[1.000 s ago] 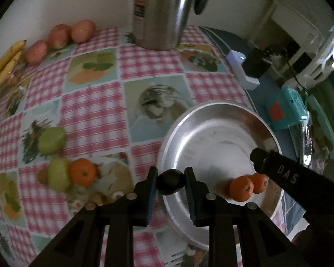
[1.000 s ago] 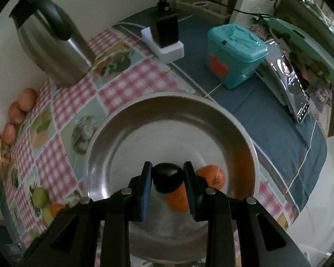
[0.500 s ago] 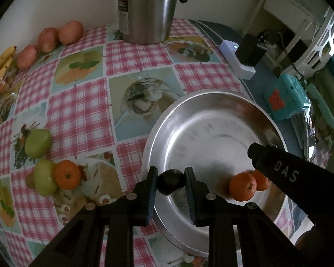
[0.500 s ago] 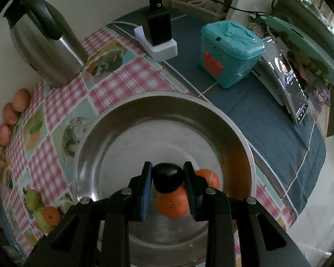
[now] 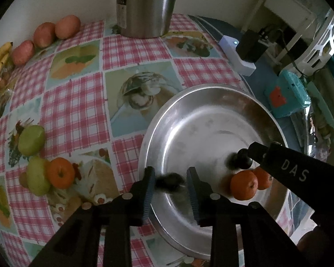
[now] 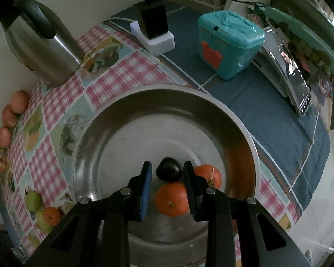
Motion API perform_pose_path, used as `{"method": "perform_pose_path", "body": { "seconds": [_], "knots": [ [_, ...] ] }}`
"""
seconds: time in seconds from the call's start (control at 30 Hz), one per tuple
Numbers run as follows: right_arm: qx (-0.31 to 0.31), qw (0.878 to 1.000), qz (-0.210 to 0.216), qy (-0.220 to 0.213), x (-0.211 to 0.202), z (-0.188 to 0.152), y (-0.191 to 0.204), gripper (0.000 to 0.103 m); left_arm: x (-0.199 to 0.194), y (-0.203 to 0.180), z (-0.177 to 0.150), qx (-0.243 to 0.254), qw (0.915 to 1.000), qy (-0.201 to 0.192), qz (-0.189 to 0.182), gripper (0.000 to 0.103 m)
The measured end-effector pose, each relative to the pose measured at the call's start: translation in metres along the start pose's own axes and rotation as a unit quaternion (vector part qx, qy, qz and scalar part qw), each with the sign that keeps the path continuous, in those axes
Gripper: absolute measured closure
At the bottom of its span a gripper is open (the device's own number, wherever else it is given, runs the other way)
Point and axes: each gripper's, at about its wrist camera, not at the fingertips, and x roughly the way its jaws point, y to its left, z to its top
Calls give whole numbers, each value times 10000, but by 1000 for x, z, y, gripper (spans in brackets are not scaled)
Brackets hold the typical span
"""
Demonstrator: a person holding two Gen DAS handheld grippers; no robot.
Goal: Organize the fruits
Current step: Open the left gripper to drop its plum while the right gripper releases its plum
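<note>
Steel bowl (image 6: 245,133) is seen holding two oranges (image 6: 172,200). Since half a second ago both grippers, left (image 5: 169,183) and right (image 6: 167,175), have been opened wide; each dark plum (image 6: 169,171) is released, dropping into the bowl. Delivery is judged nearly complete.

Right hand-held gripper (image 6: 168,174) spread wide over the steel bowl (image 6: 238,120), dark plum (image 6: 168,171) loose between the fingers, two oranges (image 6: 171,200) underneath.
</note>
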Motion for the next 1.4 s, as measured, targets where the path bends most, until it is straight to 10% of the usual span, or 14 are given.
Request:
{"method": "perform_pose_path", "body": {
  "seconds": [0.47, 0.97, 1.4],
  "knots": [
    [-57, 9995, 192, -262, -12, 0, 1, 73, -16, 3, 6, -34, 9998, -147, 113, 30],
    [-345, 9990, 205, -175, -6, -3, 3, 72, -14, 34, 5, -642, 9962, 129, 569, 21],
    [-408, 9987, 266, -123, -7, -4, 6, 36, -27, 66, 6, -1142, 9907, -67, 734, 5]
  ]
}}
